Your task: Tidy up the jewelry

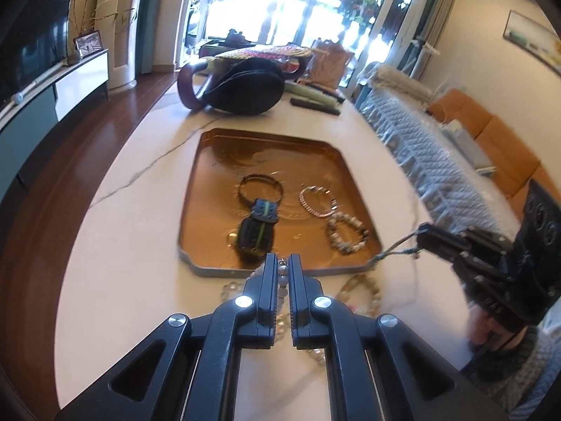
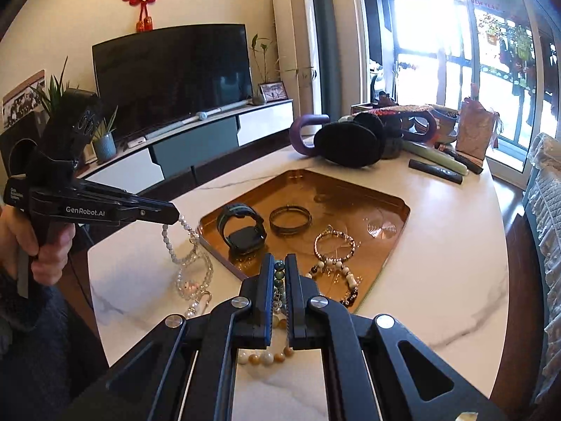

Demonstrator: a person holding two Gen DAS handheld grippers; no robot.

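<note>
A copper tray (image 1: pixel 217 161) (image 2: pixel 385 207) on the white table holds a black watch (image 1: pixel 256 231) (image 2: pixel 242 231), a dark bangle (image 1: pixel 261 189) (image 2: pixel 290 220), a silver bracelet (image 1: pixel 317 201) (image 2: pixel 335 245) and a bead bracelet (image 1: pixel 347 235) (image 2: pixel 336 277). My left gripper (image 1: pixel 283 263) (image 2: pixel 173 214) is shut on a pale bead necklace (image 1: pixel 282 282) (image 2: pixel 186 256) that hangs down to the table beside the tray. My right gripper (image 2: pixel 278 263) (image 1: pixel 419 236) is shut on a green bead strand (image 2: pixel 278 273); its cord (image 1: pixel 396 247) trails to the tray's corner. More beads (image 2: pixel 266 358) lie below.
At the far end of the table sit a black round pouch (image 1: pixel 245 87) (image 2: pixel 347 144), a purple handle-shaped object (image 2: pixel 308 129), a remote (image 2: pixel 434 172) and a pink bag (image 2: pixel 477 133). A sofa with a grey cover (image 1: pixel 438 161) runs along the right side.
</note>
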